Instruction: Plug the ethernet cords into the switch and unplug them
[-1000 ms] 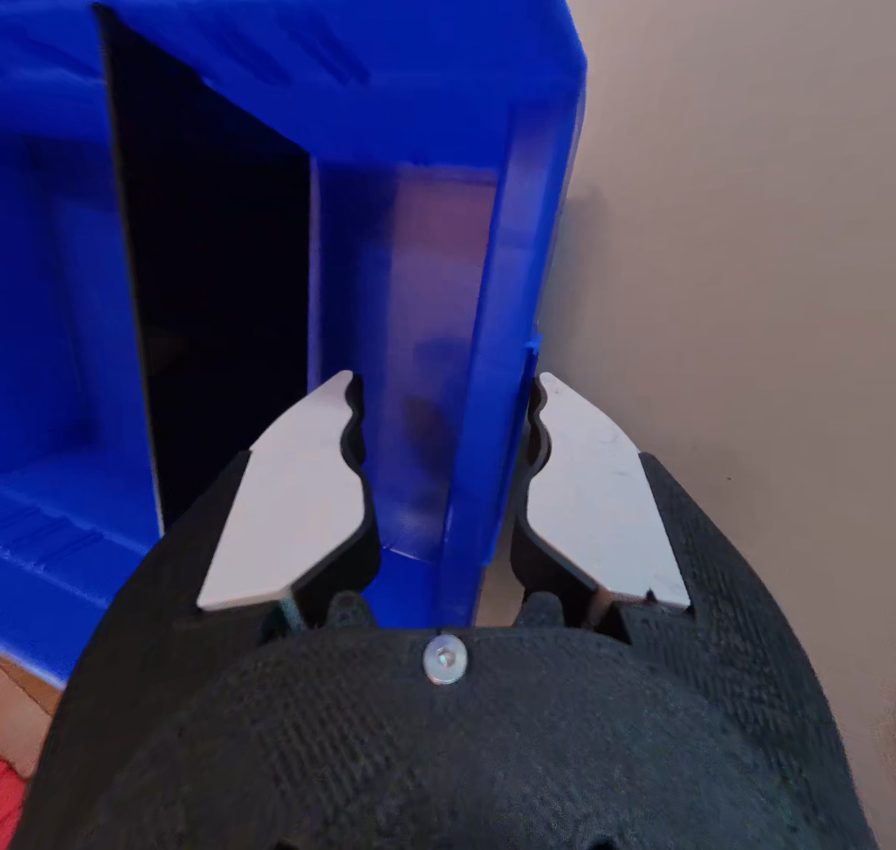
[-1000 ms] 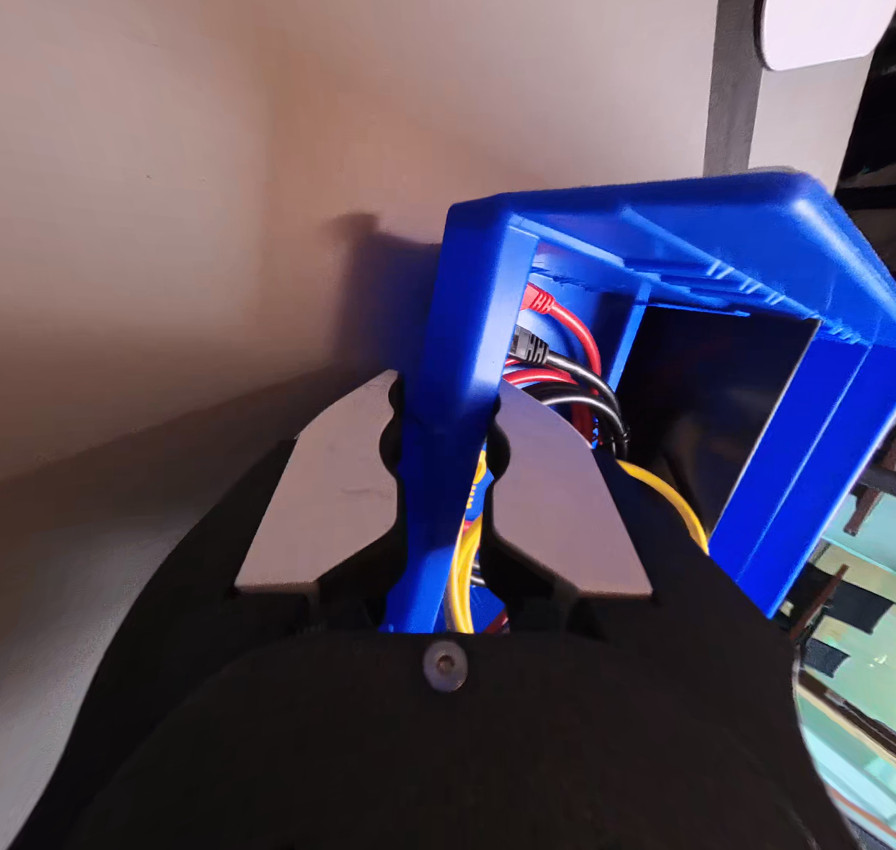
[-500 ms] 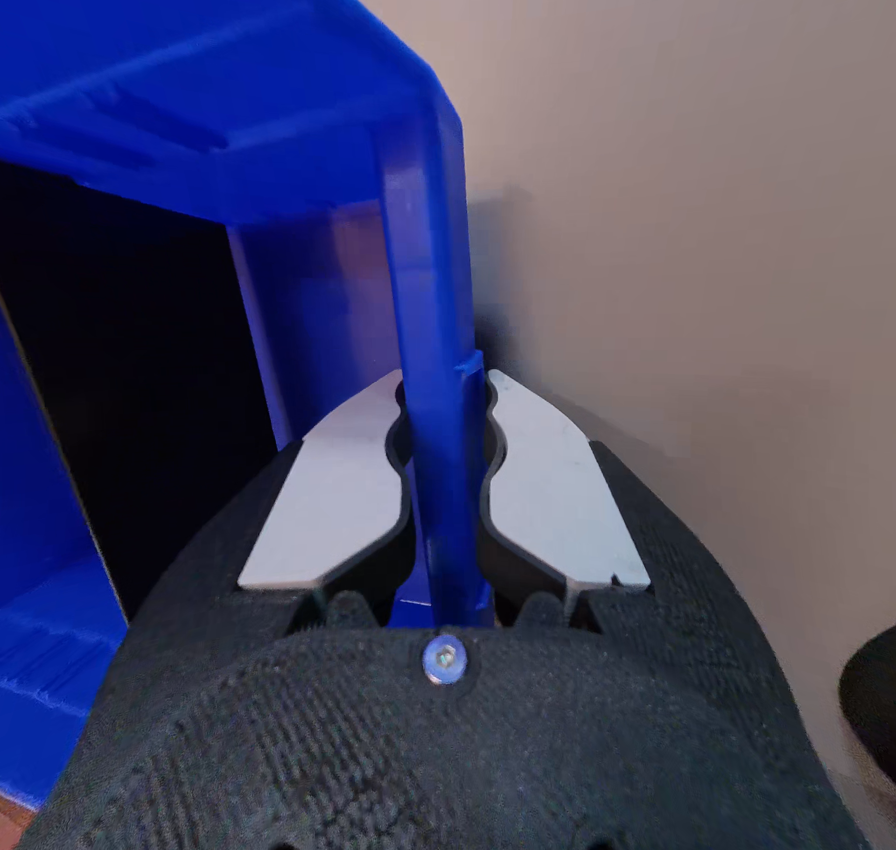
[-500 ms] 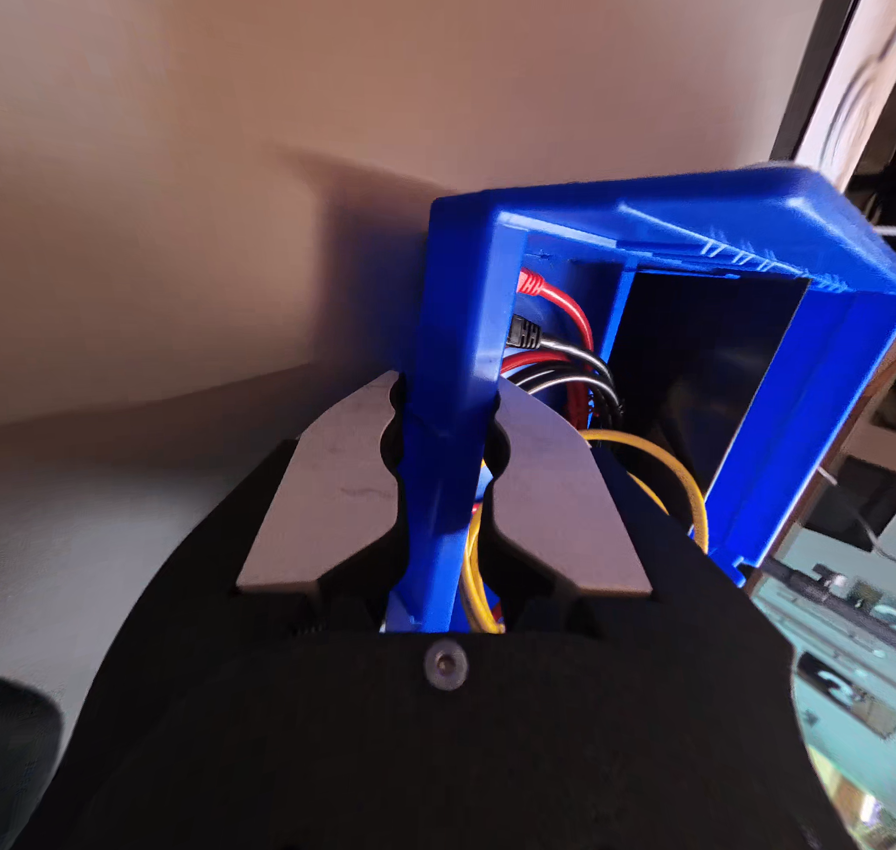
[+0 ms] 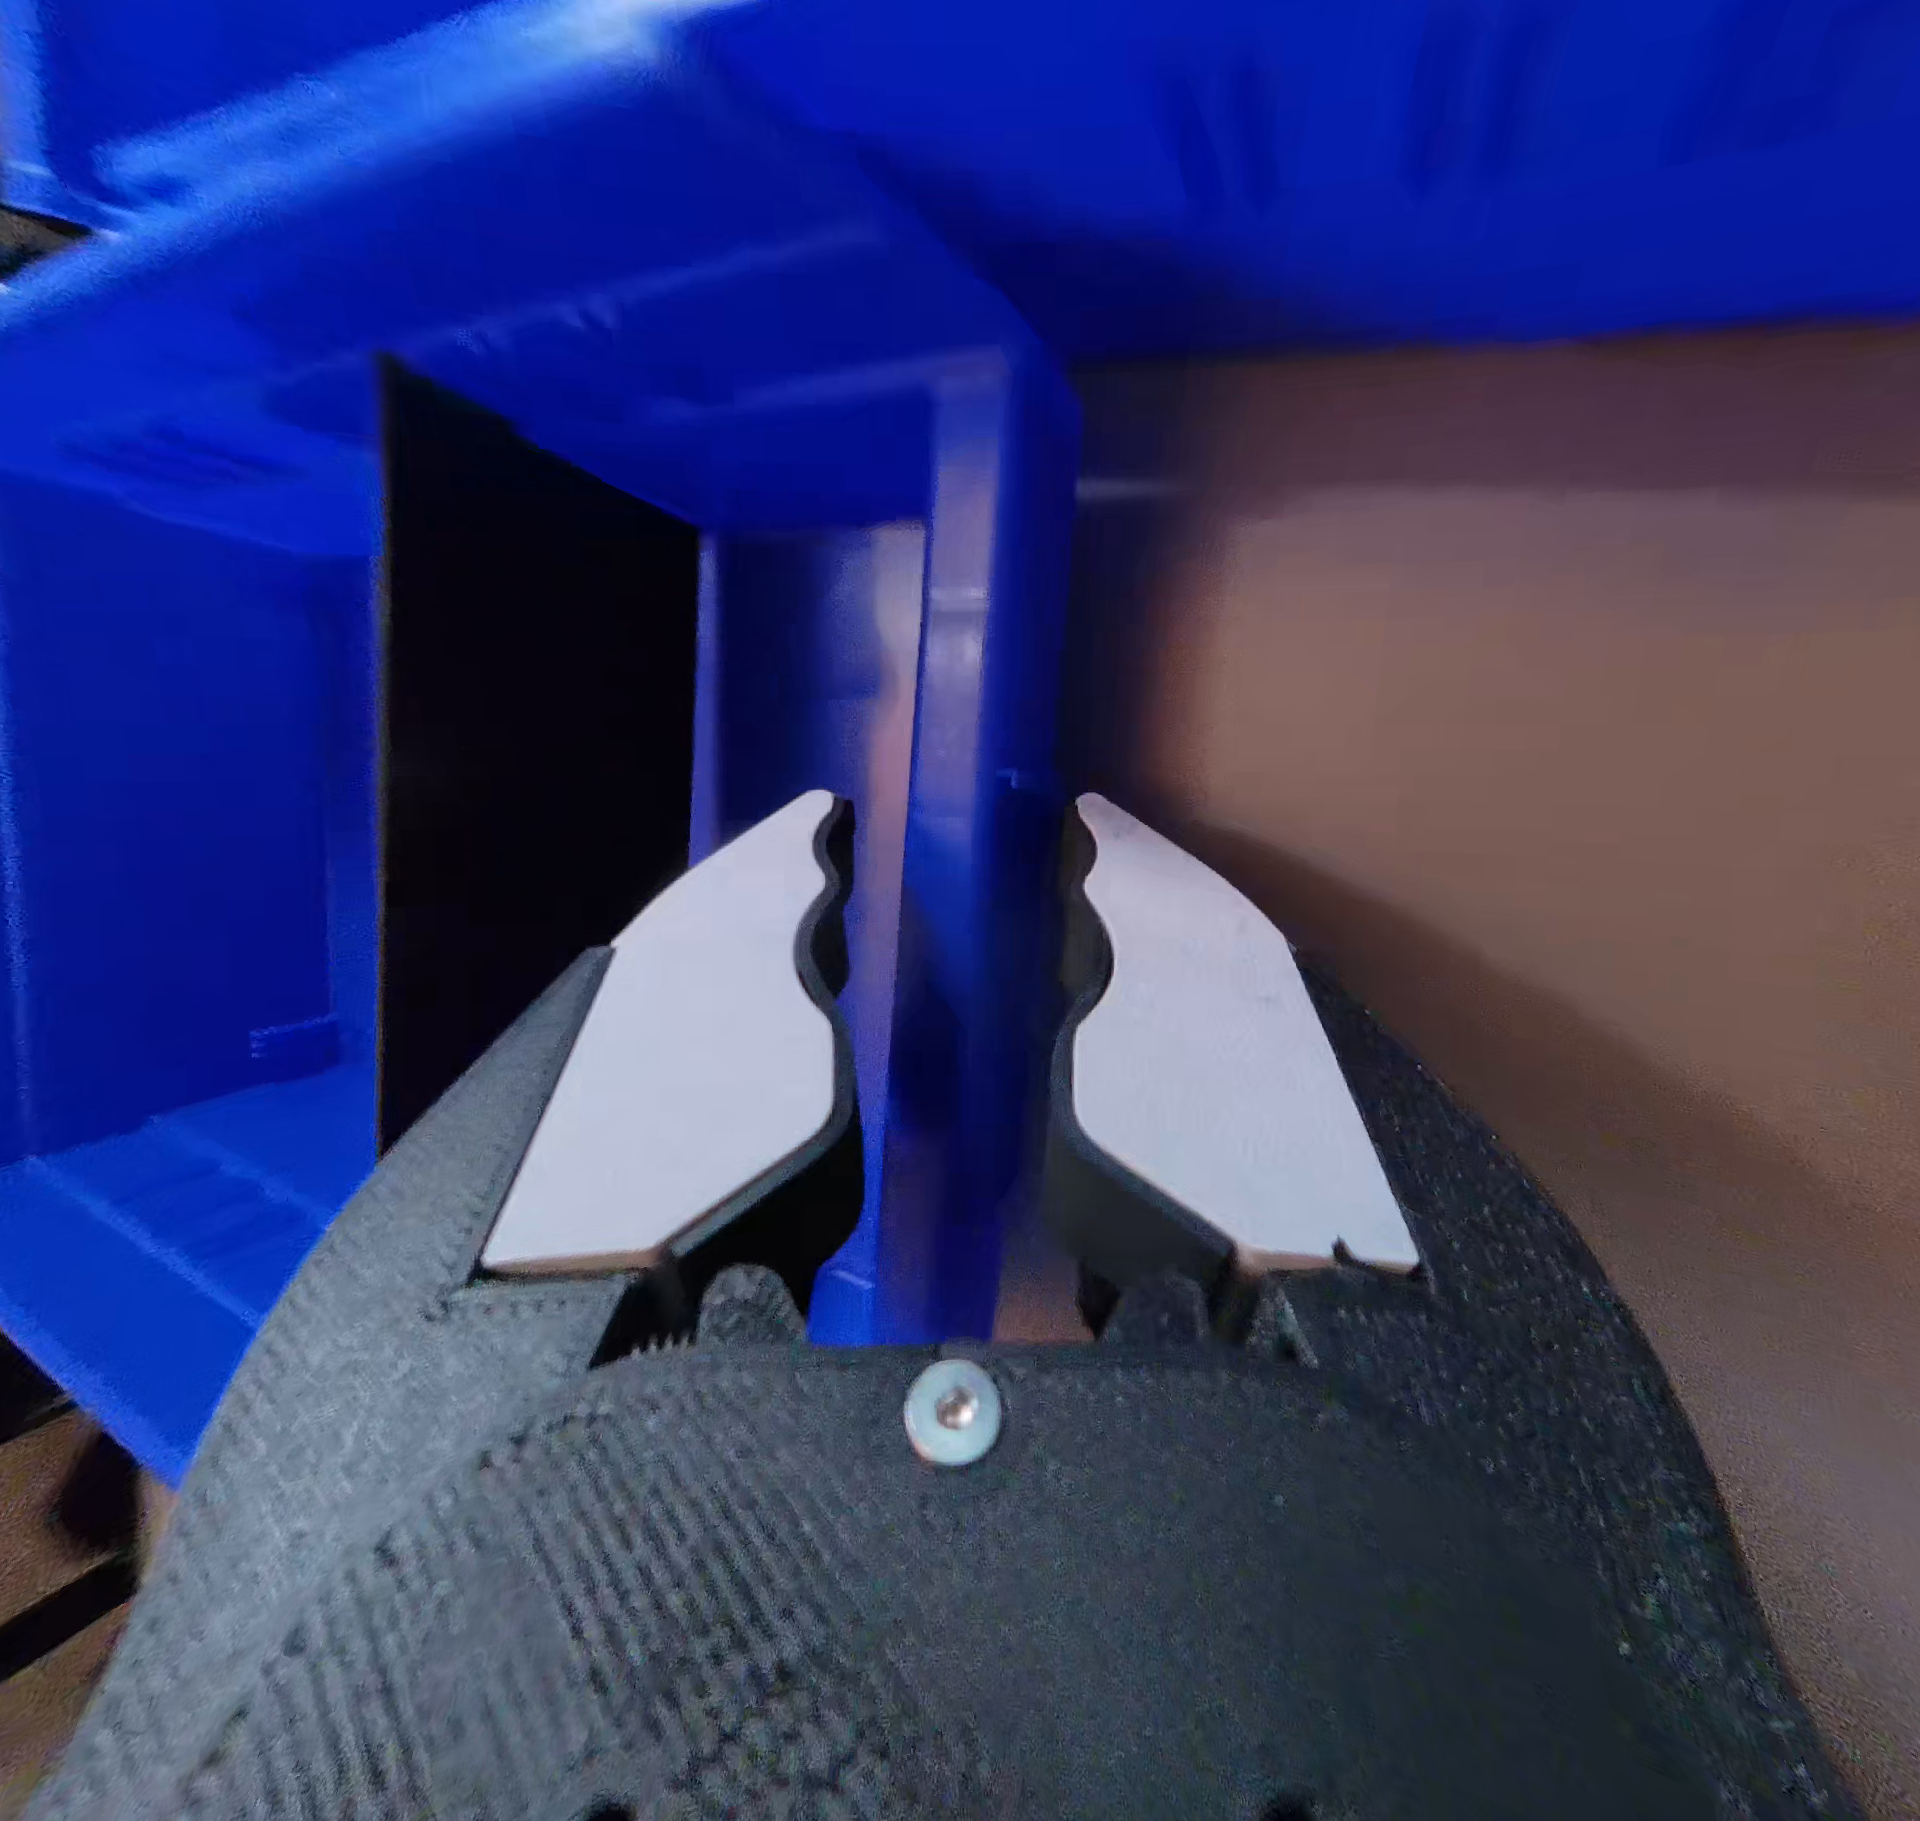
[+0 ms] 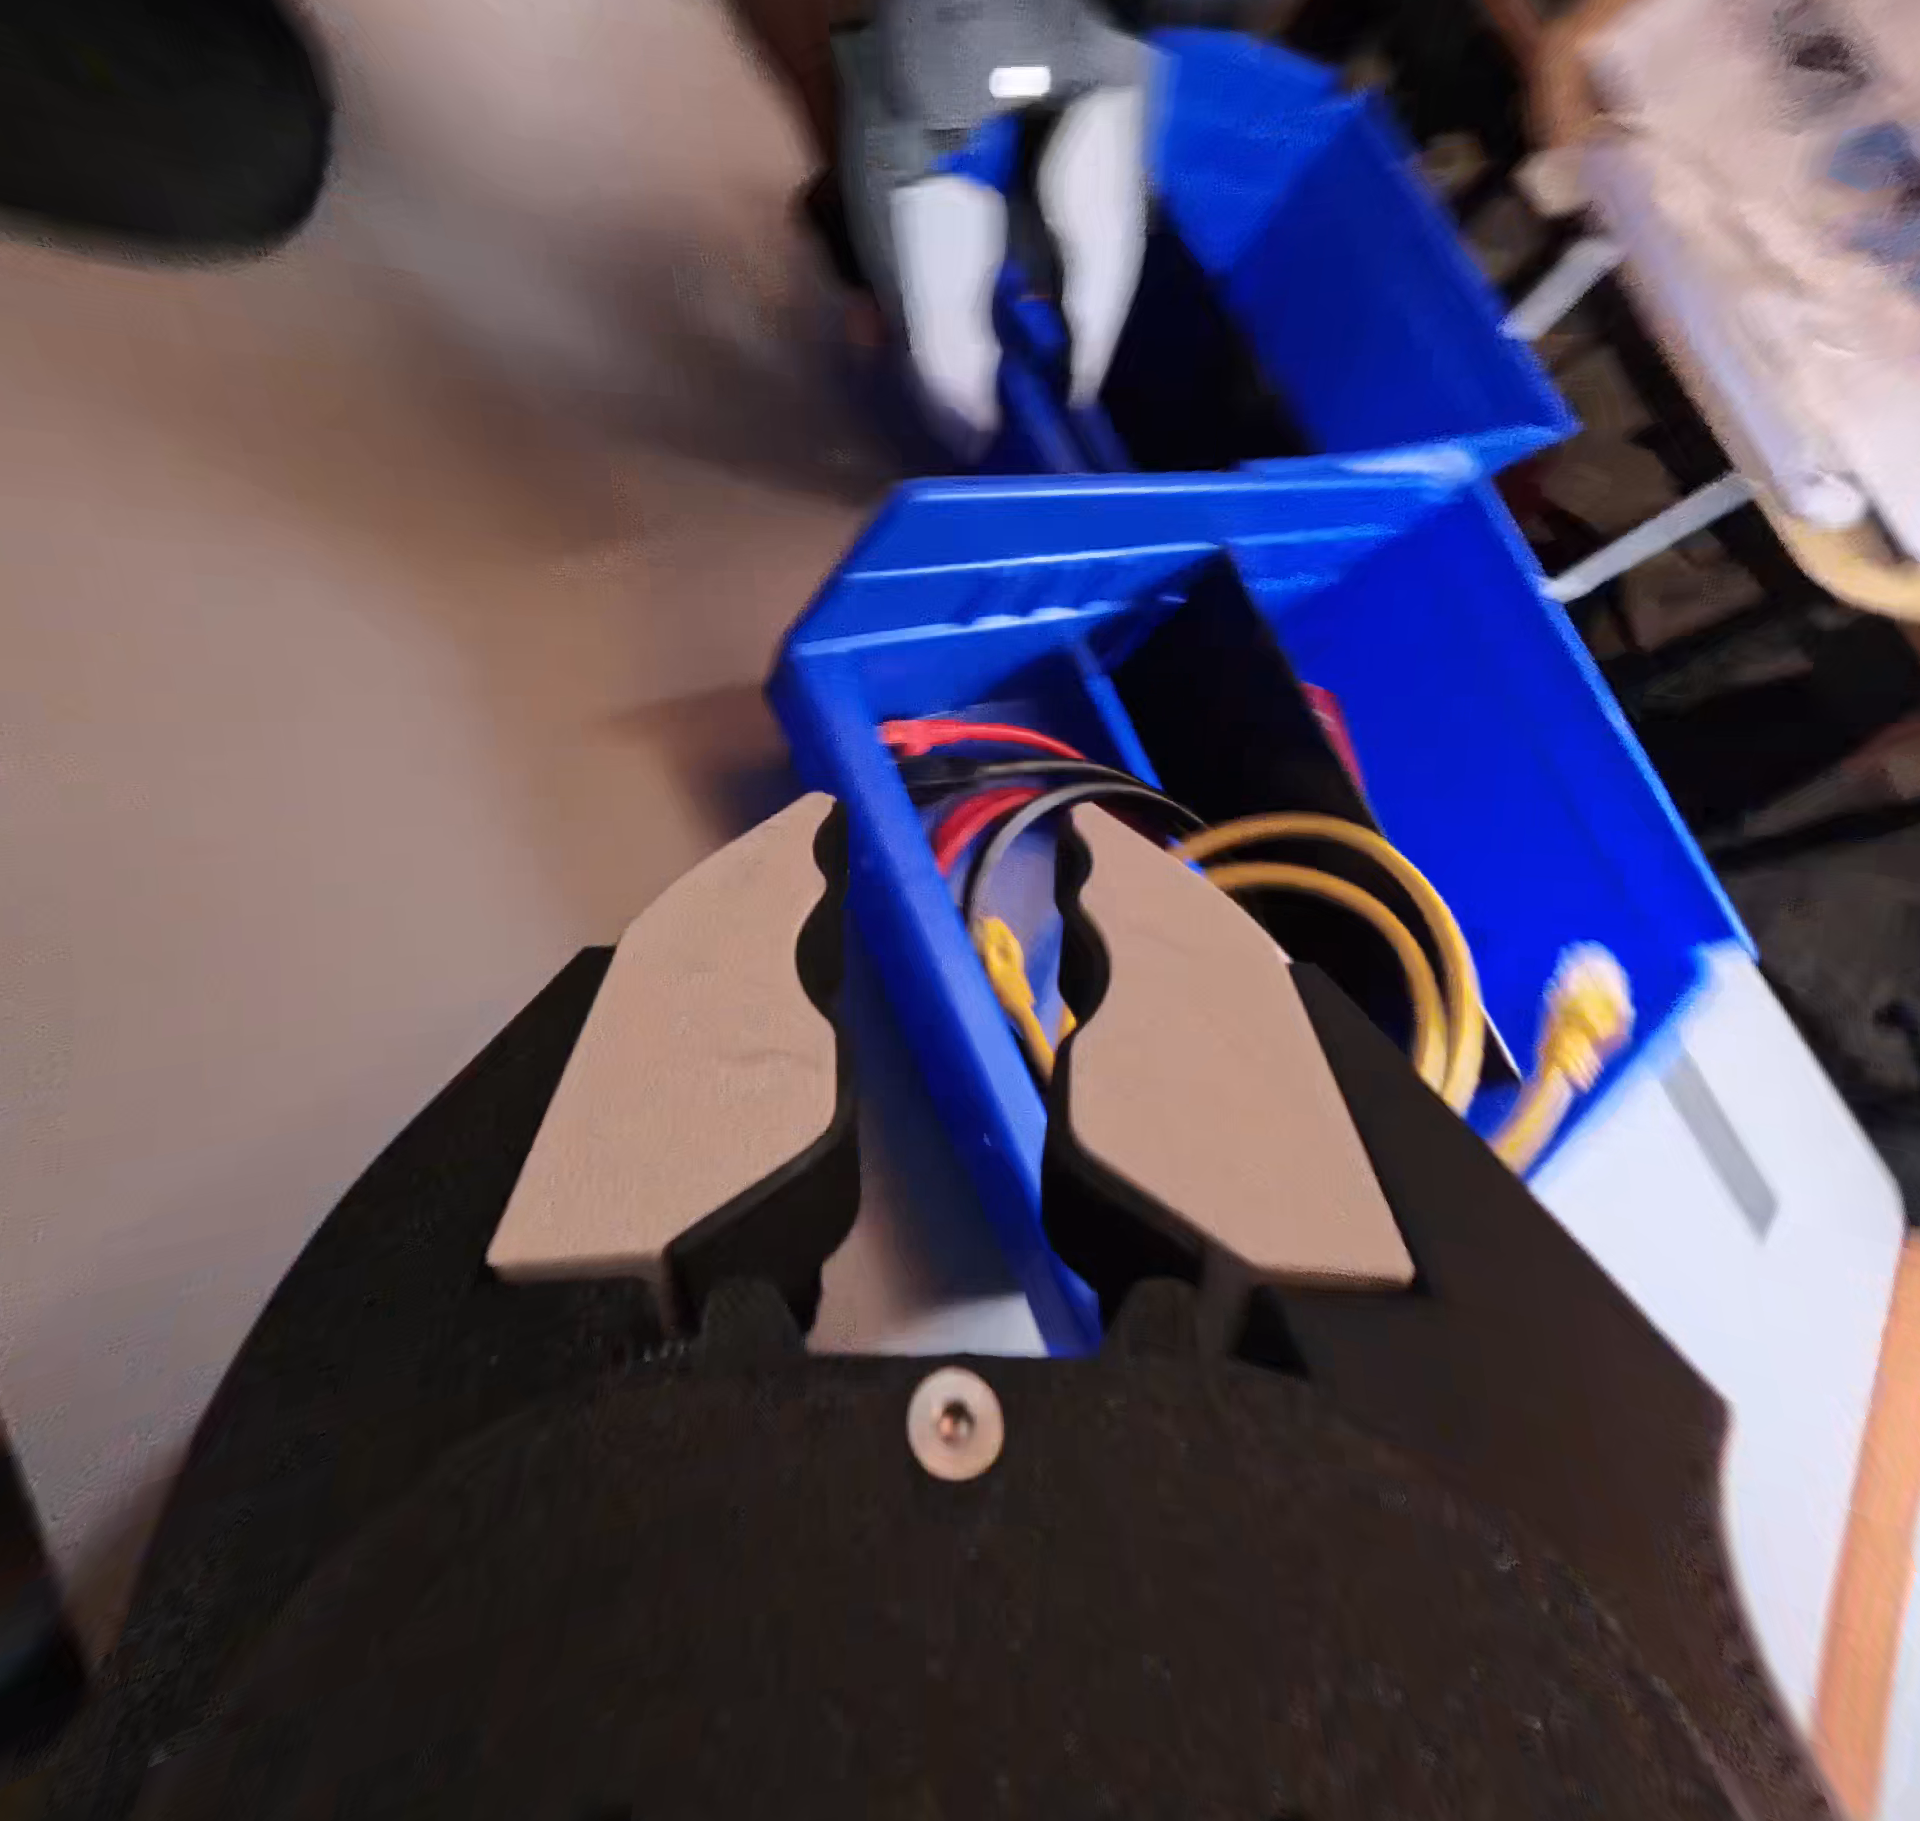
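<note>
Plain beige surface and a cluttered dark edge

A smooth beige-brown surface (image 5: 1507, 836) fills the right side of the left wrist view, under warm and dim light. In the right wrist view a pale beige surface (image 6: 312, 732) covers the left half, and blurred dark clutter (image 6: 1766, 732) lies at the right.

Left black textured two-finger gripper with pale grey finger plates (image 5: 956, 836) has its jaws parted a bit, both wavy tips clear of what's between them. Right black gripper with tan-looking plates (image 6: 954, 836) is the same deal, jaws slightly apart. The left one also shows blurry farther off (image 6: 1023, 317).
</note>
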The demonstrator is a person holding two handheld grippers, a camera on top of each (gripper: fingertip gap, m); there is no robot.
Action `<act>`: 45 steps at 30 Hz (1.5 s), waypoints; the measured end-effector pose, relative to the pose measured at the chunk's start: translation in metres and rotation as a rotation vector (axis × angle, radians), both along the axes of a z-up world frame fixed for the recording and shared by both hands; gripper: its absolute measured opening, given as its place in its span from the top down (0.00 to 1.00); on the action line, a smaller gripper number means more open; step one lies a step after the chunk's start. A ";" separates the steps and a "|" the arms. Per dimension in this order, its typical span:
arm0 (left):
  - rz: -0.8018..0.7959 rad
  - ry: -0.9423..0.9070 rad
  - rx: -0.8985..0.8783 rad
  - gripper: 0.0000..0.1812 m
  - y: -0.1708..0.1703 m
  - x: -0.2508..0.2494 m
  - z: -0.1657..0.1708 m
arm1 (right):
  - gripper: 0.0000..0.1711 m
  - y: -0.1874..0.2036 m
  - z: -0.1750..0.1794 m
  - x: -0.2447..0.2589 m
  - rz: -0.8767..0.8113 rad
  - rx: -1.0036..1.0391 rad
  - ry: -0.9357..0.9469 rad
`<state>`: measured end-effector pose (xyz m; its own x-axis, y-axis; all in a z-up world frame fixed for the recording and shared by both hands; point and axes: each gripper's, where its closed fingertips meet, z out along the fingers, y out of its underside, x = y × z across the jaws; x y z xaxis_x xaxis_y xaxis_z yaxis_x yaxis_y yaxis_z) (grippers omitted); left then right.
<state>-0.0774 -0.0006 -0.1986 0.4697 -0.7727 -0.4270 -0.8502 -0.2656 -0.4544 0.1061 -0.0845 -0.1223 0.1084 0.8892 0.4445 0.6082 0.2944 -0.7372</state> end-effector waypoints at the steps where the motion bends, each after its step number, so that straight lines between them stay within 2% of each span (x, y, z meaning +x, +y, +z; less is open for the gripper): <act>1: 0.014 -0.099 0.020 0.78 -0.007 0.006 0.011 | 0.78 0.008 0.014 0.019 -0.082 -0.024 0.094; 4: 0.057 -0.386 -0.015 0.72 -0.042 0.032 0.034 | 0.76 0.041 0.030 0.088 -0.369 -0.077 0.326; 7: 0.107 -0.656 -0.073 0.70 -0.079 0.069 0.048 | 0.73 0.059 0.008 0.134 -0.578 -0.152 0.430; 10: 0.210 -0.844 -0.082 0.70 -0.098 0.101 0.051 | 0.74 0.067 -0.011 0.131 -0.634 -0.236 0.530; 14: 0.399 -0.979 -0.013 0.69 -0.086 0.118 0.044 | 0.74 0.084 -0.033 0.109 -0.669 -0.293 0.445; 18: 0.482 -1.018 0.056 0.70 -0.064 0.123 0.034 | 0.78 0.100 -0.037 0.096 -0.693 -0.336 0.441; 24: 0.530 -0.966 0.131 0.75 -0.038 0.120 0.032 | 0.93 0.120 -0.038 0.089 -0.719 -0.337 0.461; 27: 0.548 -0.894 0.184 0.78 -0.029 0.117 0.030 | 0.93 0.126 -0.036 0.090 -0.746 -0.249 0.445; 33: 0.561 -0.870 0.176 0.82 -0.020 0.121 0.030 | 0.94 0.123 -0.032 0.101 -0.796 -0.188 0.432; 36: 0.552 -0.871 0.170 0.84 -0.021 0.125 0.031 | 0.94 0.114 -0.016 0.107 -0.801 -0.120 0.463; 39: 0.527 -0.862 0.231 0.86 -0.024 0.125 0.050 | 0.94 0.103 0.005 0.109 -0.807 -0.046 0.494; 45: 0.475 -0.860 0.399 0.87 -0.046 0.106 0.124 | 0.93 0.076 0.078 0.091 -0.729 0.050 0.597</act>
